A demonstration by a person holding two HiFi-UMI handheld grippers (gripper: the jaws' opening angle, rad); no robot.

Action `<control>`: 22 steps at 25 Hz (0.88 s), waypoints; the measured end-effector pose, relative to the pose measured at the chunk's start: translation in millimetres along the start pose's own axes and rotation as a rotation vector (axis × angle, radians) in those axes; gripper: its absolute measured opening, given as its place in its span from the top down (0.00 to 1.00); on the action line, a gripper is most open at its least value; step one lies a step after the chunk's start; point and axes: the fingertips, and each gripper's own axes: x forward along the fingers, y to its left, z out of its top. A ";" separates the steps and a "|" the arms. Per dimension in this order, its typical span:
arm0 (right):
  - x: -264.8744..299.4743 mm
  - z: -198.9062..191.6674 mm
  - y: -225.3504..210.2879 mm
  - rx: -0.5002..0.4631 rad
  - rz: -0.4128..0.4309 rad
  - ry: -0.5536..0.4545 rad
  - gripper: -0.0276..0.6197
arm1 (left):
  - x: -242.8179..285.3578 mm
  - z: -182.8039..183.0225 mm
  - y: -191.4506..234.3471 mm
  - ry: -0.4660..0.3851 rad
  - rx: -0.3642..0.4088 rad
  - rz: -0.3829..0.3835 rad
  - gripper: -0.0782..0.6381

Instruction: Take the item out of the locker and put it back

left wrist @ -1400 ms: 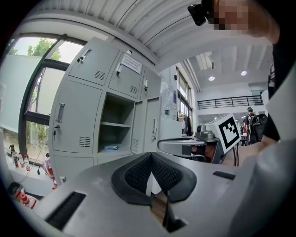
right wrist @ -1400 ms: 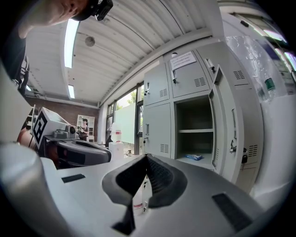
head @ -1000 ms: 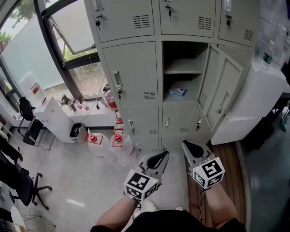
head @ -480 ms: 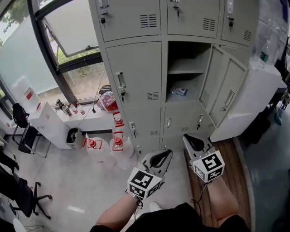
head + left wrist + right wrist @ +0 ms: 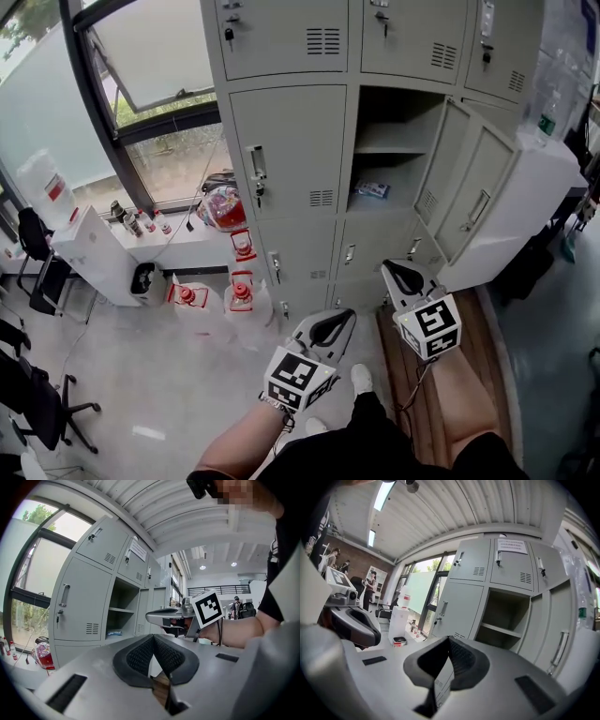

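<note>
The grey locker bank has one open compartment (image 5: 394, 150) with a shelf. A small blue and white packet (image 5: 372, 189) lies on the compartment's floor below that shelf, also seen as the packet (image 5: 114, 633) in the left gripper view. Its door (image 5: 466, 187) swings out to the right. My left gripper (image 5: 336, 317) and right gripper (image 5: 398, 271) hover side by side in front of the lockers, well short of the opening, both shut and empty. The left gripper (image 5: 153, 637) points level at the lockers. The right gripper (image 5: 450, 639) faces the open compartment (image 5: 506, 618), where its own body hides the packet.
Red-capped jugs (image 5: 241, 289) stand on the floor at the lockers' foot, left of me. A white cabinet (image 5: 525, 202) stands right of the open door. A wooden floor strip (image 5: 441, 398) runs under my right arm. A window (image 5: 150, 66) and a black chair (image 5: 42, 398) are at the left.
The head view has drifted, so the lockers sit a little further right and up. A white shoe has stepped into view below the grippers. Both grippers travelled along with the person, still shut.
</note>
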 end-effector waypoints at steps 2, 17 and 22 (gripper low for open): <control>3.9 4.2 -3.5 -0.030 -0.008 0.005 0.88 | -0.3 1.9 -0.2 -0.003 0.003 -0.002 0.87; 54.5 -6.5 -56.1 -0.143 -0.051 0.057 0.88 | 36.5 8.1 21.3 0.004 0.042 -0.012 0.87; 76.1 -17.8 -80.1 -0.141 -0.053 0.080 0.88 | 60.4 11.4 35.5 -0.001 0.039 -0.014 0.87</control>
